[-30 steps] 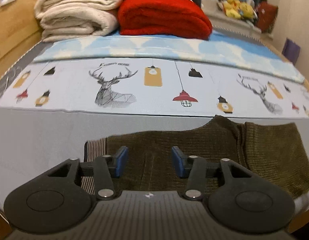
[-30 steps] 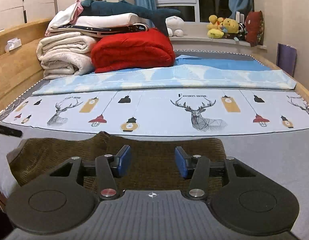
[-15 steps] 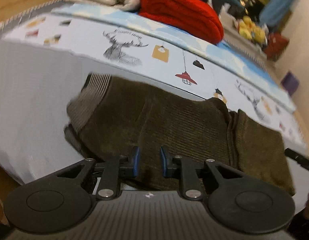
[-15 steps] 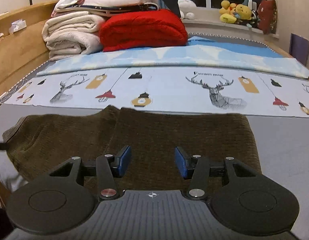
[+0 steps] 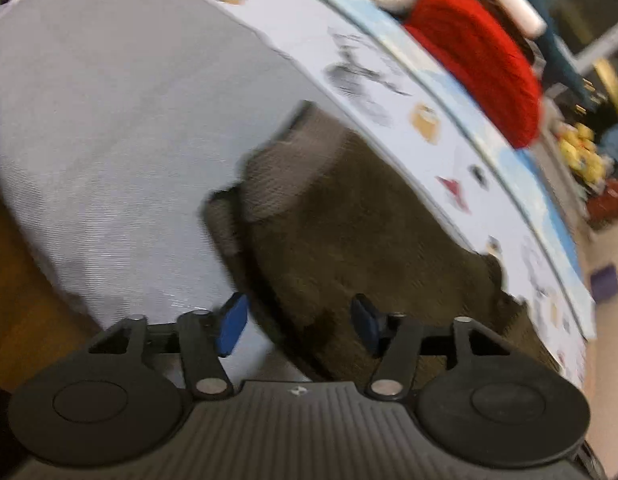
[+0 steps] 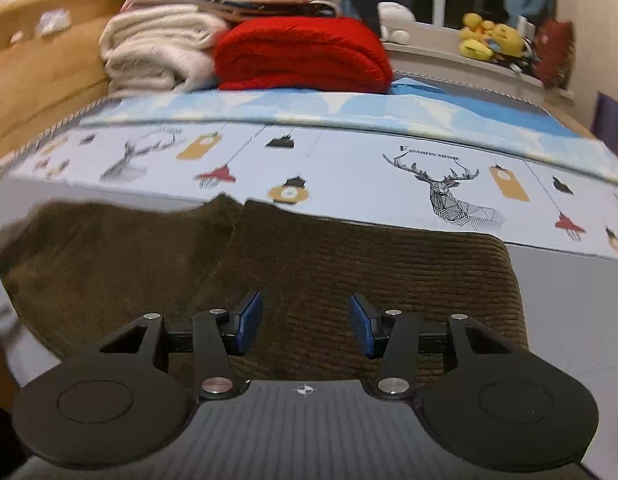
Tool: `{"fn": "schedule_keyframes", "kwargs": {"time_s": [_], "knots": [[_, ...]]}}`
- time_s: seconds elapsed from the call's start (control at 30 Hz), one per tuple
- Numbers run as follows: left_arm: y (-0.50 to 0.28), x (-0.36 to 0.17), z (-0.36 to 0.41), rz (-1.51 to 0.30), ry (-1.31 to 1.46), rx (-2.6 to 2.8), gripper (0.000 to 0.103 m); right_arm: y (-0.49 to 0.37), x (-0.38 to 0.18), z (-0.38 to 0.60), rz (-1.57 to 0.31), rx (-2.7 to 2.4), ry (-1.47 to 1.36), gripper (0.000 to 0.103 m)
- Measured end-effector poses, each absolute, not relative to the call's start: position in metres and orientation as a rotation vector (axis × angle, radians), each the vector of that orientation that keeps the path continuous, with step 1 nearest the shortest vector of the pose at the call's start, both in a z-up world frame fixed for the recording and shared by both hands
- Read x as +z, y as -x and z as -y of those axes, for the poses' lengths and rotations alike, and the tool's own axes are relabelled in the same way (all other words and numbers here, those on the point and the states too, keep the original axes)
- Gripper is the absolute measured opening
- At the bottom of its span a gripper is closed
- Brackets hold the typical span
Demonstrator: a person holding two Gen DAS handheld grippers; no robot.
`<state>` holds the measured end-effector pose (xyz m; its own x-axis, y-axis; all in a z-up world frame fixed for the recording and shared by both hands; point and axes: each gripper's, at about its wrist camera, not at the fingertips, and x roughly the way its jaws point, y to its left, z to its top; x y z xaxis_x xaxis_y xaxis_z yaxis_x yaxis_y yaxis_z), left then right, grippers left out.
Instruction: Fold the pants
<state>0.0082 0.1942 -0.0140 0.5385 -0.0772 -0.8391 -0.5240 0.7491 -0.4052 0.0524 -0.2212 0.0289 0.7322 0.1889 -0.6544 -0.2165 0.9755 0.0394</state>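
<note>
The left gripper (image 5: 297,326) has tilted down and rolled since a second ago, so its view is now slanted and blurred. Its jaws have just been opening after a brief narrowing; they stand apart, with the near edge of the brown pants (image 5: 349,232) between them, but the pads do not seem to press on the cloth. The right gripper (image 6: 306,326) has sunk closer to the pants (image 6: 309,276), jaws apart as before, and the fabric lies under and ahead of them, not clamped.

I judge that both hands are coming to the near edge to take hold for the next fold; no grip is made yet.

The ribbed cuff (image 5: 277,184) lies ahead and left of the left jaws, smeared by motion. Both gripper bodies hide the nearest pants edge, so I cannot tell whether the pads touch it.
</note>
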Motion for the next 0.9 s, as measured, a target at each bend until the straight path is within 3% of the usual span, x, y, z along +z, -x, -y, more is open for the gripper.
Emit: {"fn": "schedule_keyframes", "kwargs": {"time_s": [0.2, 0.37, 0.43, 0.5, 0.6, 0.9], "knots": [[-0.024, -0.041, -0.210, -1.023, 0.819, 0.346, 0.064, -0.060, 0.023, 0.234, -0.767, 0.213, -0.023, 0.051], [-0.037, -0.043, -0.200, -0.994, 0.743, 0.378, 0.064, -0.065, 0.019, 0.243, -0.803, 0.203, -0.064, 0.051], [-0.039, -0.042, -0.194, -0.992, 0.703, 0.399, 0.056, -0.067, 0.017, 0.245, -0.816, 0.197, -0.068, 0.051], [-0.039, -0.040, -0.189, -0.991, 0.675, 0.399, 0.034, -0.068, 0.016, 0.248, -0.835, 0.188, -0.080, 0.051], [-0.047, -0.022, -0.173, -0.980, 0.546, 0.403, 0.021, -0.073, 0.016, 0.256, -0.864, 0.169, -0.118, 0.051], [-0.067, 0.079, -0.001, -0.725, 0.020, 0.243, 0.014, -0.079, 0.030, 0.312, -0.801, 0.044, -0.286, 0.051]]}}
